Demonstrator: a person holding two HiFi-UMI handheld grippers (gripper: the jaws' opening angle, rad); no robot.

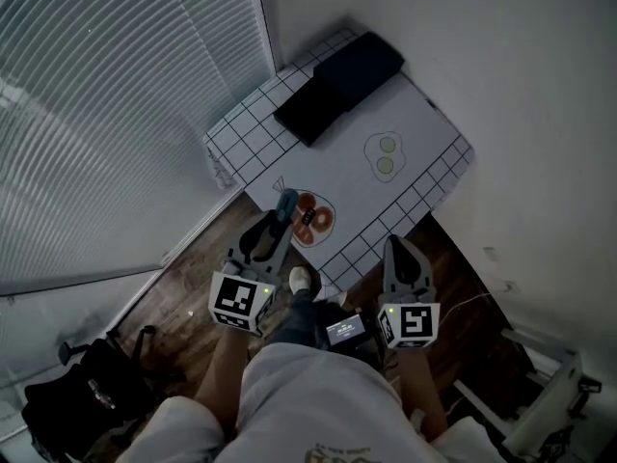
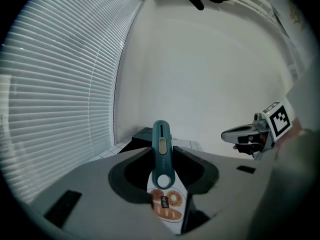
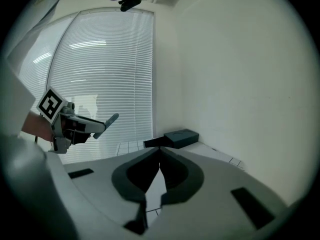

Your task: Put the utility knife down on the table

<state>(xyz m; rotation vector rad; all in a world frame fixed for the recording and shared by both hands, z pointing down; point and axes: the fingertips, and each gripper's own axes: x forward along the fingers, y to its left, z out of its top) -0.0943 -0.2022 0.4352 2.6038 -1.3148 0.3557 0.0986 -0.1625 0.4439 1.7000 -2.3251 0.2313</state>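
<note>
A teal utility knife [image 1: 285, 204] stands up between the jaws of my left gripper [image 1: 281, 218], which is shut on it above the near edge of the white table [image 1: 424, 114]. In the left gripper view the knife [image 2: 161, 151] points away from me, with a bread print on the tablecloth [image 2: 167, 206] below it. My right gripper [image 1: 398, 249] hangs over the table's near right edge. Its jaws [image 3: 160, 151] meet at the tips with nothing between them. Each gripper shows in the other's view: the right gripper [image 2: 245, 134], and the left gripper [image 3: 82, 125] with the knife [image 3: 111, 119].
A dark blue box [image 1: 359, 64] and a flat black item [image 1: 310, 111] lie at the table's far end. An egg print [image 1: 386, 156] marks the cloth's middle. Blinds [image 1: 116, 95] cover the left wall. A black bag [image 1: 87, 394] sits on the wooden floor.
</note>
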